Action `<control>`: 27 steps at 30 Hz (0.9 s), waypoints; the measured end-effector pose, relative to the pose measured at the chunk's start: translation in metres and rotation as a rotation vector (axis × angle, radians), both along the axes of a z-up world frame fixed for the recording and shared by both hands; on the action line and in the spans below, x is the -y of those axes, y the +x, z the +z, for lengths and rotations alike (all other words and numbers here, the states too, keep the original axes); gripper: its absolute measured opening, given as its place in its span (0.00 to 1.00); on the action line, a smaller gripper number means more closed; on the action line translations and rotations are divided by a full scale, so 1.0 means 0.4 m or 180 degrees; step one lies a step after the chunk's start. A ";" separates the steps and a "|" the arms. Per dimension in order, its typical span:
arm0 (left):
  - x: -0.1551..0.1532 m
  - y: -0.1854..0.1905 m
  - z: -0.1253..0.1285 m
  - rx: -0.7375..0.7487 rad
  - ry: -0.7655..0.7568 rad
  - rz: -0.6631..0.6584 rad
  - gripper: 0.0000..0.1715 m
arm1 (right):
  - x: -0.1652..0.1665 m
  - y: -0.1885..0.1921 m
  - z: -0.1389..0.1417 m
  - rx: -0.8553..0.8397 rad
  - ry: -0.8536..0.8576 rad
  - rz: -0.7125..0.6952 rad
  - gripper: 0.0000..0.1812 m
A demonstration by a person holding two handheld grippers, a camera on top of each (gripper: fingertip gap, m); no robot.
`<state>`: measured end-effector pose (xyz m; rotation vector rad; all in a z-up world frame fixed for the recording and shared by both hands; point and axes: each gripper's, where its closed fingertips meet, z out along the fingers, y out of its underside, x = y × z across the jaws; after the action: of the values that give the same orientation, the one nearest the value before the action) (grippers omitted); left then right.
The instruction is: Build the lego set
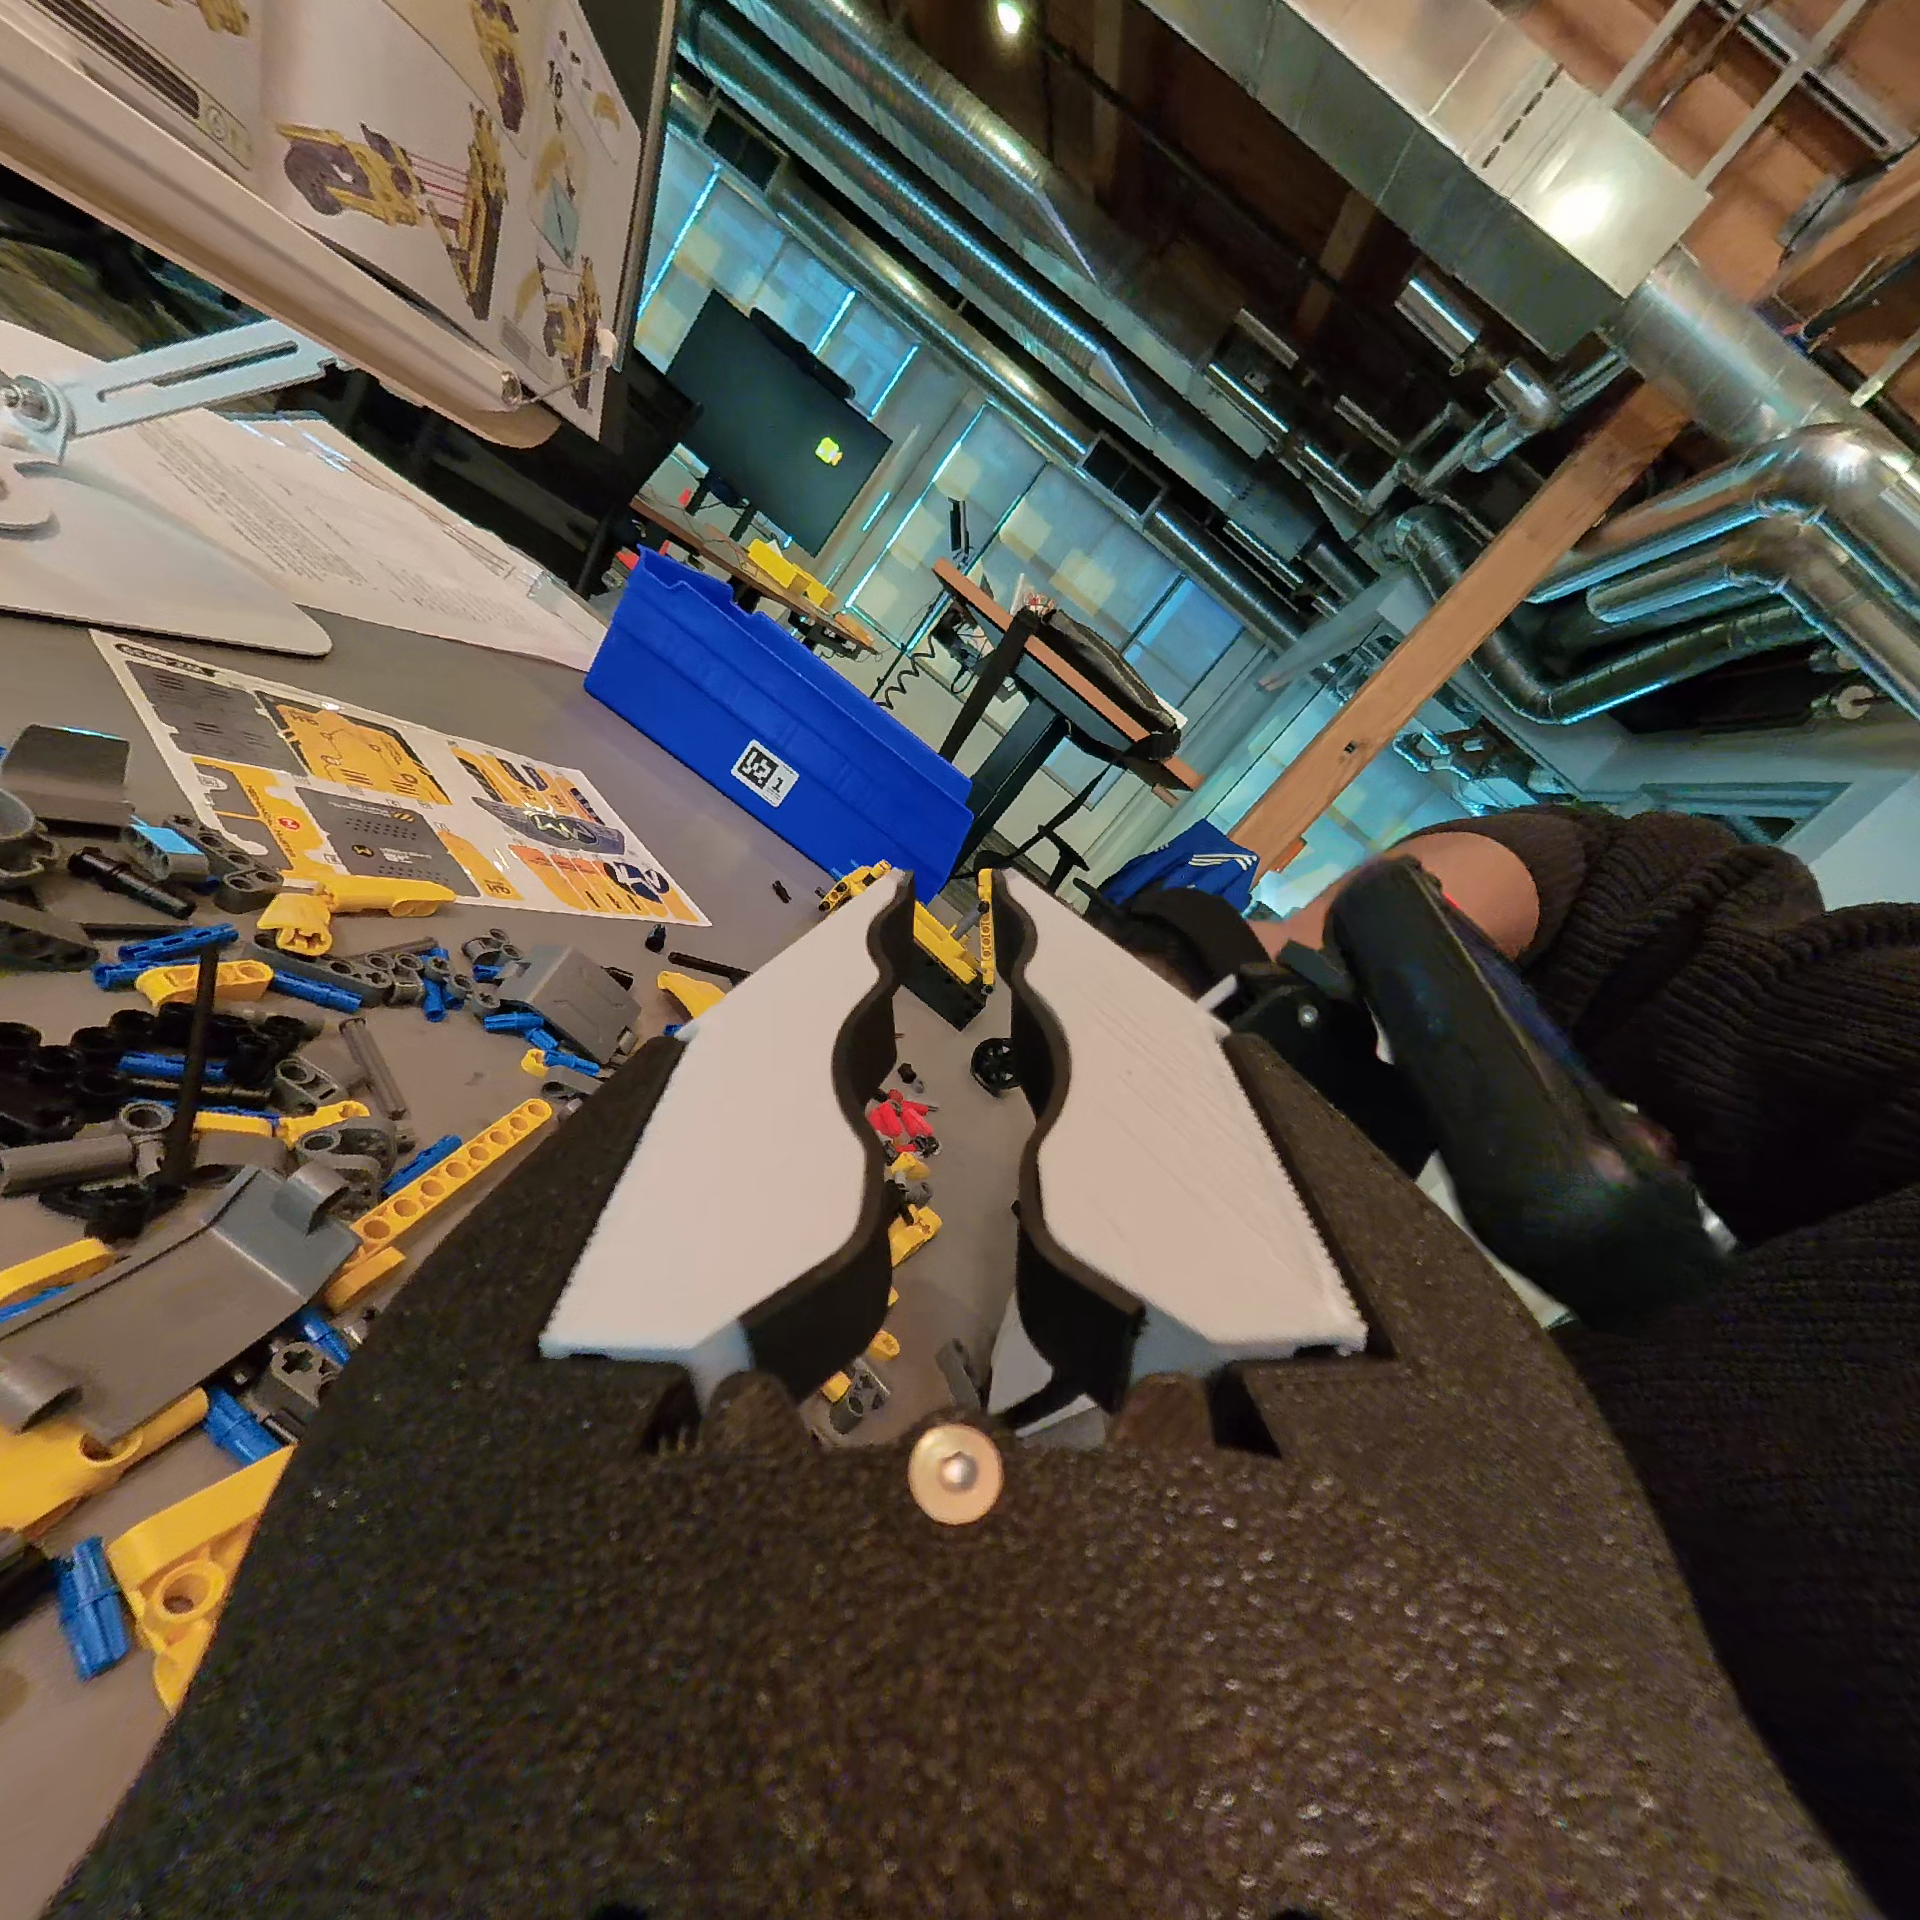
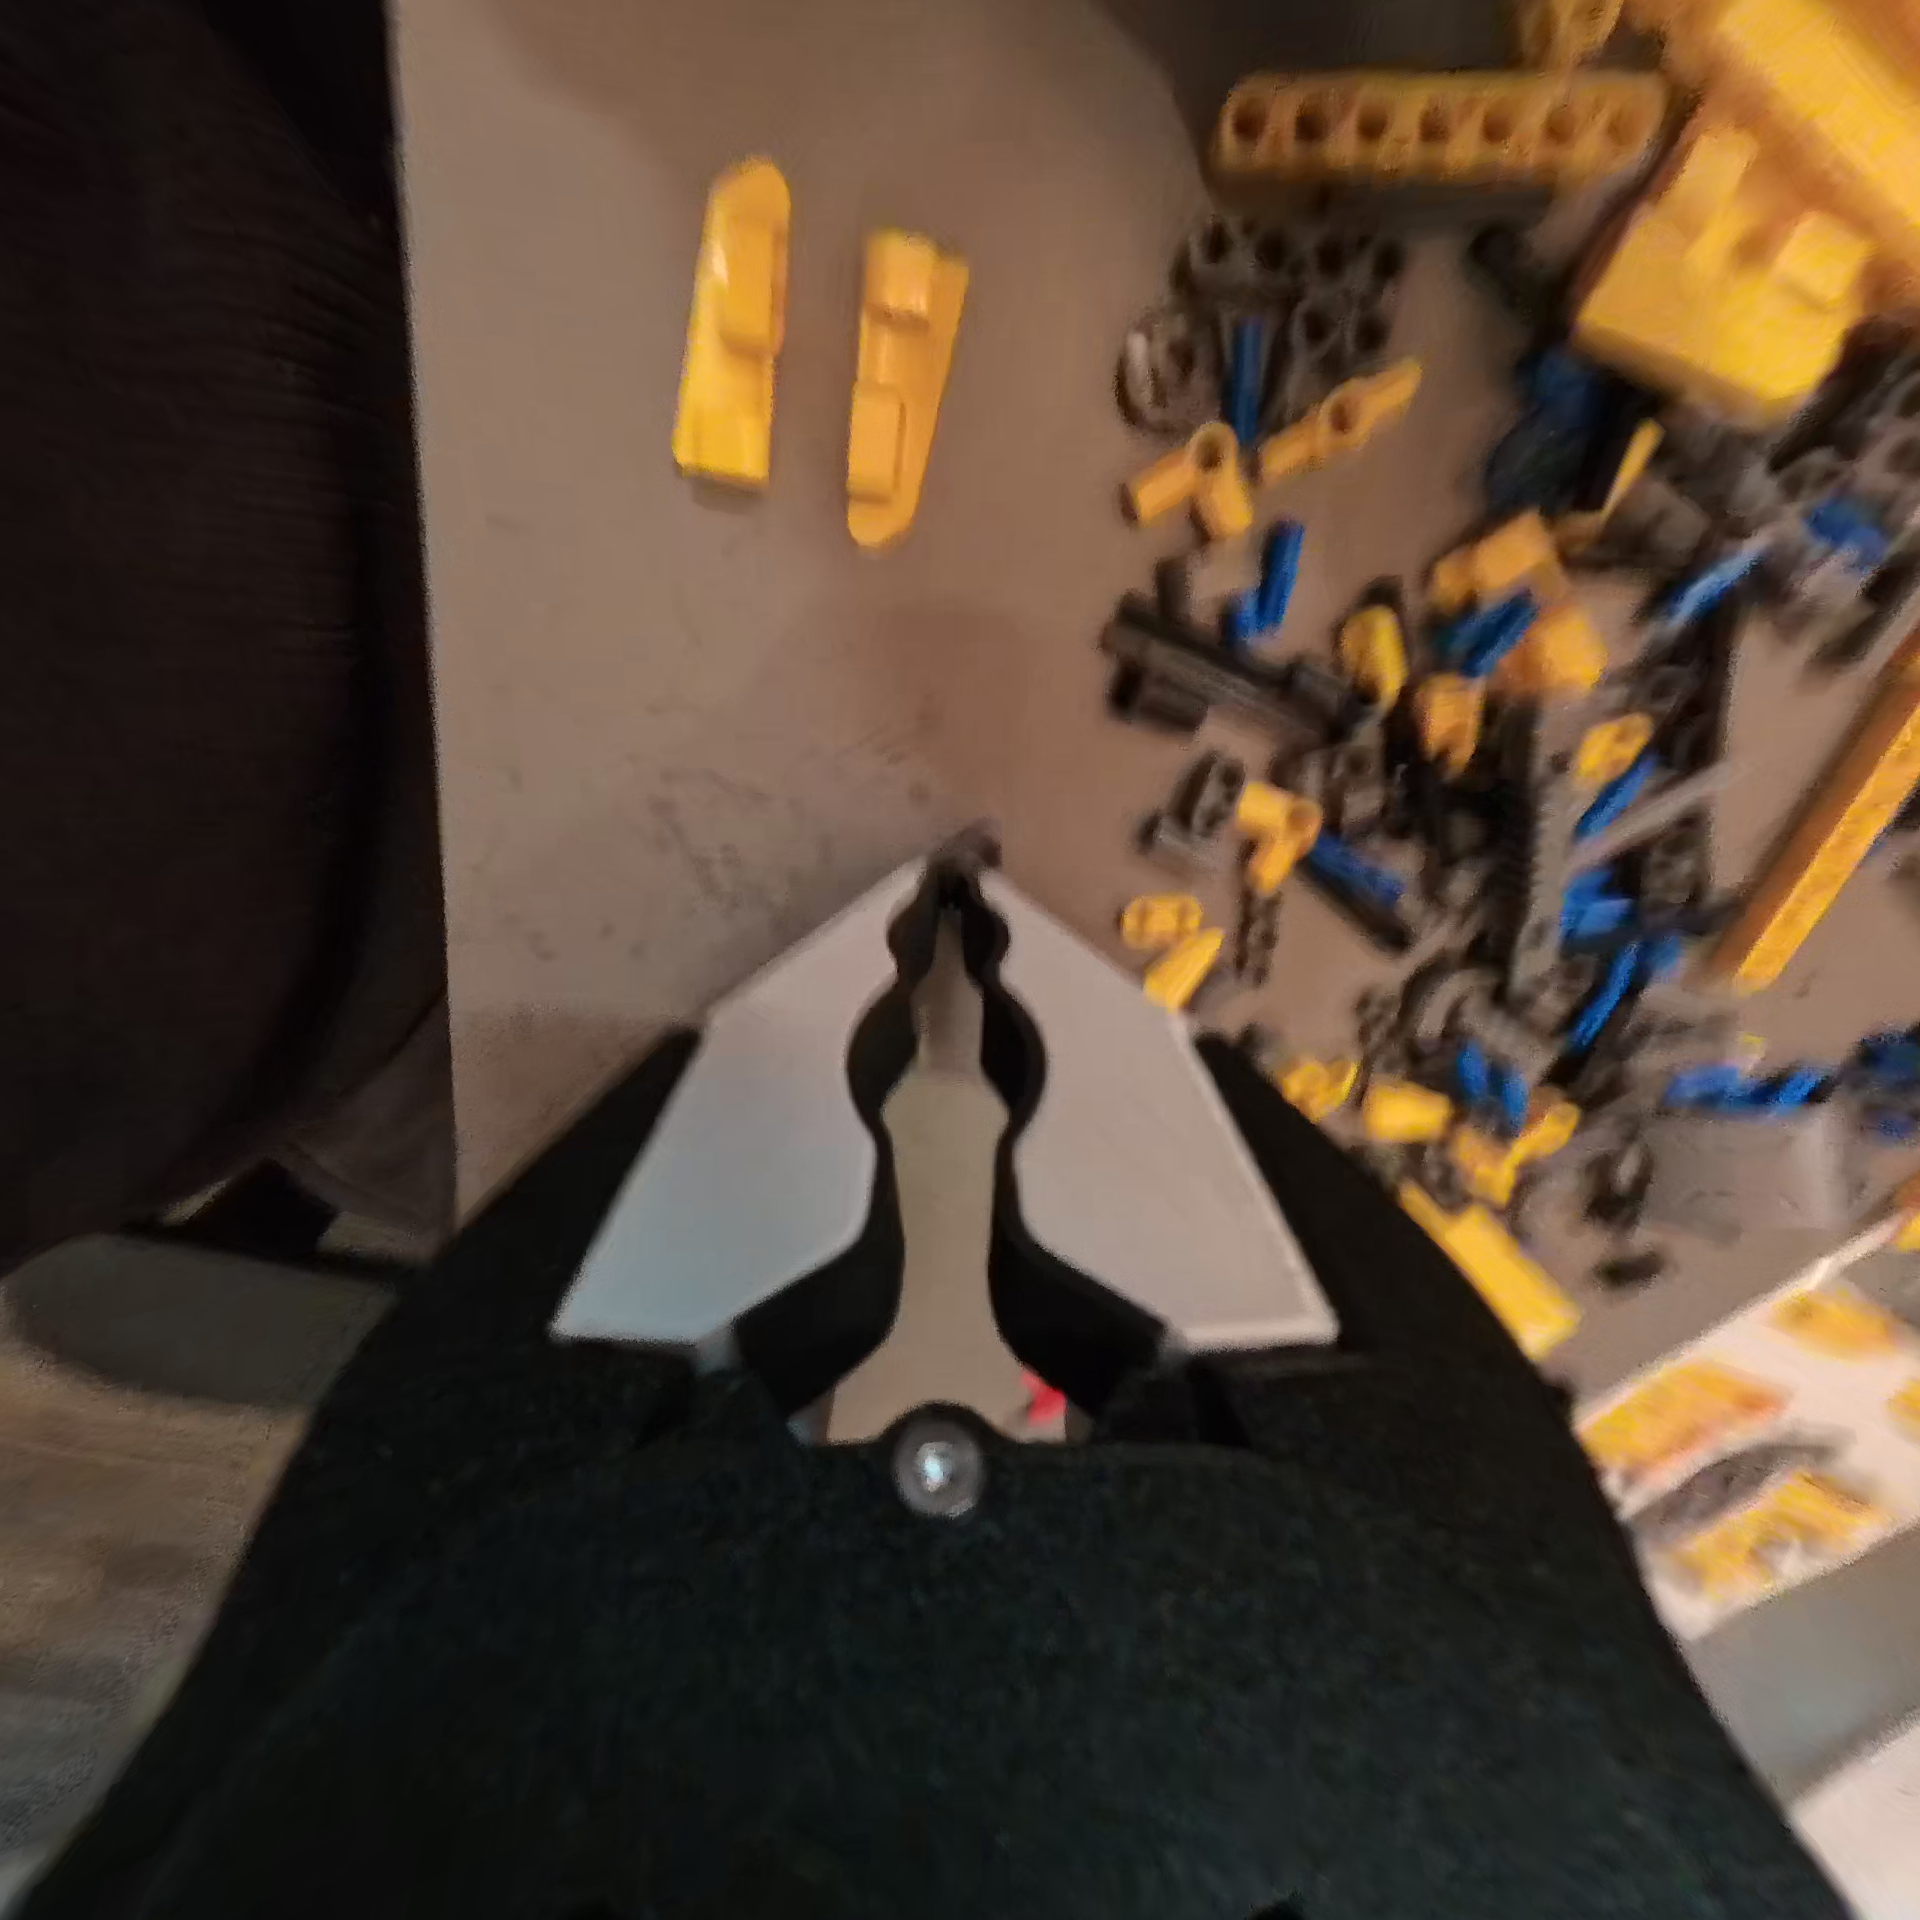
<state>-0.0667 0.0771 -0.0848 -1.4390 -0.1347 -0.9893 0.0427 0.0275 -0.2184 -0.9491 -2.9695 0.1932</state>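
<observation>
My left gripper (image 1: 951, 888) is open and empty, tilted low over the grey table (image 1: 665, 707). Past its tips stands a small yellow and black brick assembly (image 1: 951, 961) with a black wheel (image 1: 995, 1062) beside it. Small red pieces (image 1: 902, 1120) lie under the jaws. My right gripper (image 2: 951, 888) points down at the table (image 2: 644, 675), its tips closed on a small dark pin (image 2: 968, 847); the view is blurred. Two yellow curved panels (image 2: 732, 322) (image 2: 902, 384) lie ahead of it. The right gripper also shows as a black body in the left wrist view (image 1: 1507, 1091).
A heap of yellow, blue, grey and black building pieces (image 1: 208, 1049) (image 2: 1507, 727) covers the table. A sticker sheet (image 1: 416, 800), a blue bin (image 1: 769, 727) and a raised instruction page (image 1: 436, 177) stand beyond. A person's dark knitted sleeve (image 1: 1714, 987) is at the right. Tip to tip, the grippers are about 15 cm apart.
</observation>
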 end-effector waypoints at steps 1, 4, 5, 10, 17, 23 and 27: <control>0.000 -0.001 -0.001 0.0002 -0.0005 0.0007 0.08 | 0.001 -0.003 -0.004 -0.0084 0.0061 0.0114 0.02; 0.001 -0.001 0.000 0.0006 0.0005 0.0001 0.08 | 0.002 -0.004 -0.004 -0.0079 0.0123 0.0211 0.02; 0.001 0.000 0.000 0.0009 0.0005 -0.0002 0.08 | 0.003 -0.005 -0.004 -0.0052 0.0093 0.0178 0.02; 0.000 0.002 0.002 0.0022 0.0010 -0.0028 0.08 | 0.004 -0.006 -0.004 -0.0108 0.0094 0.0218 0.02; 0.000 0.005 0.000 0.0031 -0.0004 -0.0052 0.08 | 0.008 -0.012 -0.001 -0.0215 -0.0091 0.0025 0.08; -0.001 0.003 0.000 0.0021 -0.0001 -0.0033 0.08 | -0.005 -0.010 0.024 -0.0382 -0.0133 -0.0066 0.12; -0.001 0.001 0.000 0.0017 0.0001 -0.0019 0.08 | -0.029 -0.023 0.053 -0.0609 -0.0177 -0.0243 0.12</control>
<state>-0.0662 0.0774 -0.0848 -1.4372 -0.1342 -0.9981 0.0333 0.0393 -0.1970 -0.9871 -2.7627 0.3457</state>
